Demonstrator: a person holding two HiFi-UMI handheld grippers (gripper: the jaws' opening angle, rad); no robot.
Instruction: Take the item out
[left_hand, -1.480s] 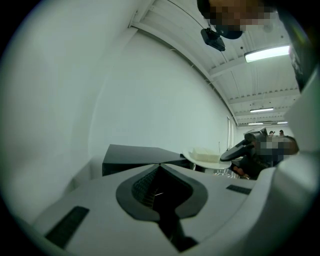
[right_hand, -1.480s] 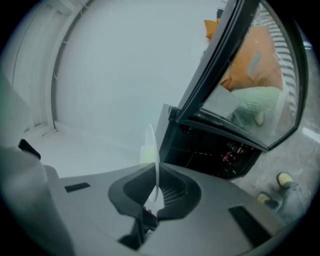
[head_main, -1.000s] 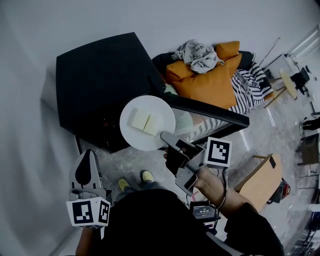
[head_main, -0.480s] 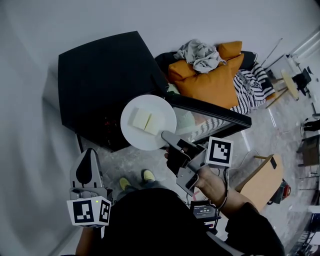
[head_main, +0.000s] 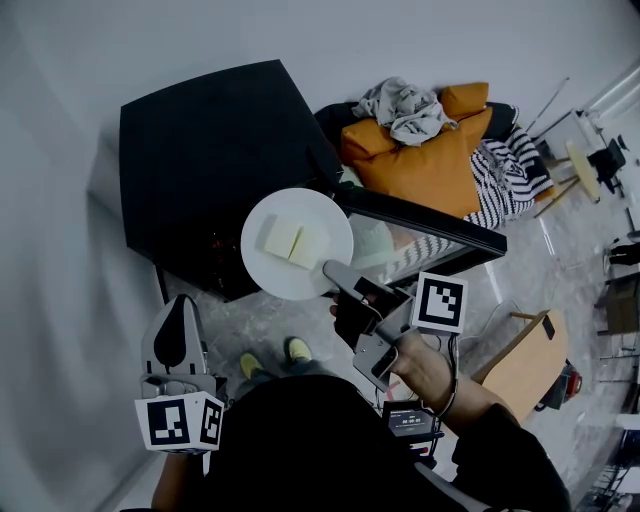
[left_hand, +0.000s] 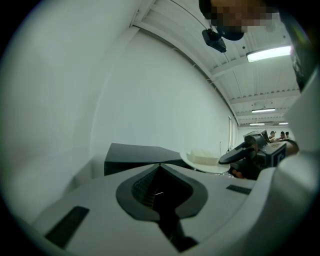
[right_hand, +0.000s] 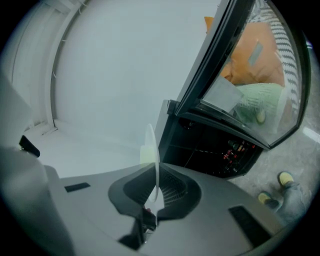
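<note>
A white plate (head_main: 272, 276) carrying two pale slices (head_main: 290, 243) hangs in front of the black cabinet (head_main: 205, 150), level with its open front. My right gripper (head_main: 328, 272) is shut on the plate's near rim. In the right gripper view the plate (right_hand: 151, 145) stands edge-on between the pads. My left gripper (head_main: 179, 303) hovers low at the left, apart from everything, with its jaws together and nothing between them. From the left gripper view the plate (left_hand: 205, 162) shows to the right of the cabinet (left_hand: 135, 154).
The cabinet's glass door (head_main: 425, 222) swings open to the right. Behind it lie an orange cushion (head_main: 420, 165), a grey garment (head_main: 400, 108) and striped cloth (head_main: 505, 175). A brown box (head_main: 525, 360) stands on the floor at right. The person's yellow shoes (head_main: 295, 351) are below the plate.
</note>
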